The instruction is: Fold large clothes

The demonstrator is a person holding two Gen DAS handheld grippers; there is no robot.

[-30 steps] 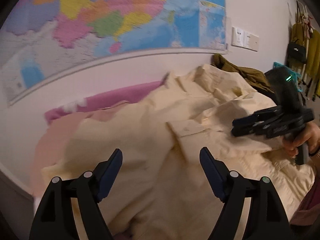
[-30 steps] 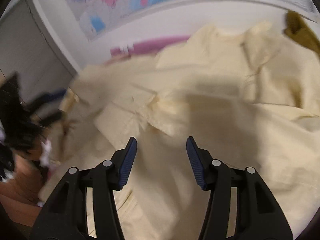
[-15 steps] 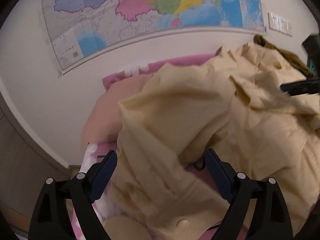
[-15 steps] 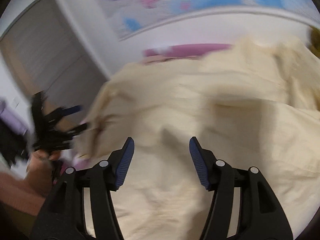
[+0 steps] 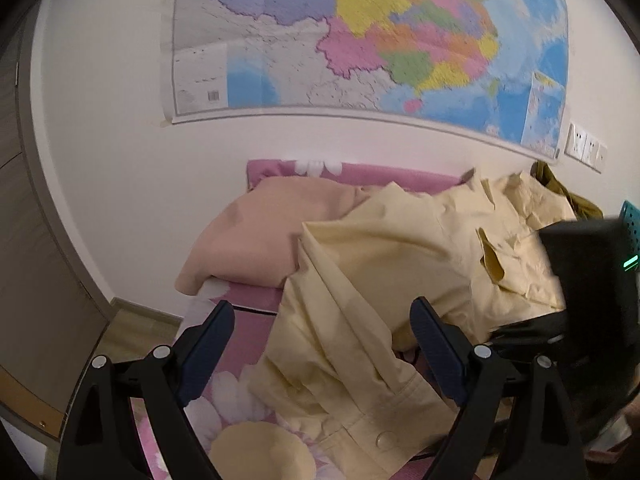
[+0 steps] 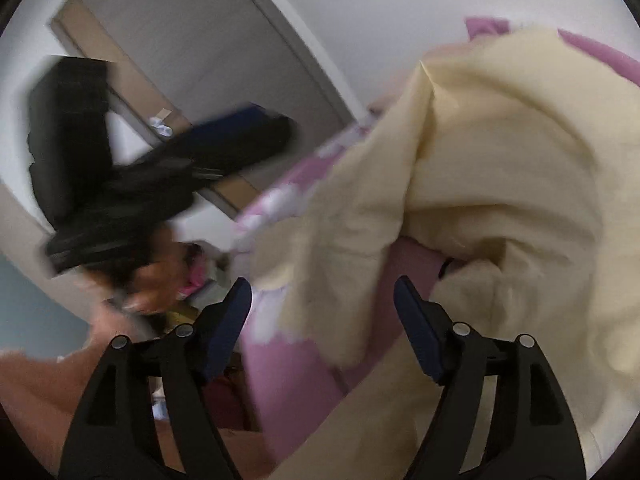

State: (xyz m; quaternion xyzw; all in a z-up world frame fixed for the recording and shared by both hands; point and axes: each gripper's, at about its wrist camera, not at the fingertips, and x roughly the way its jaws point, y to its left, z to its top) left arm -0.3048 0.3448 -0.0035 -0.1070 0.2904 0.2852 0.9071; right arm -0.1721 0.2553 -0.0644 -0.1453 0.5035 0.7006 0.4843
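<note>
Nearest, at the bottom of the left wrist view, the left gripper (image 5: 322, 344) stands spread, nothing pinched, its fingers (image 5: 208, 344) straddling the buttoned cuff end of the cream shirt (image 5: 360, 288). The right gripper (image 6: 322, 324) has just been widening its jaws and grips nothing either; cloth lies between them untouched. The shirt sprawls rumpled over the pink bed (image 5: 256, 324), centre to right. Behind it, a peach pillow (image 5: 260, 236) sits against the wall. I'd worry a hasty pinch catches several bunched layers, or the sheet, and drags the heap off the near edge.
</note>
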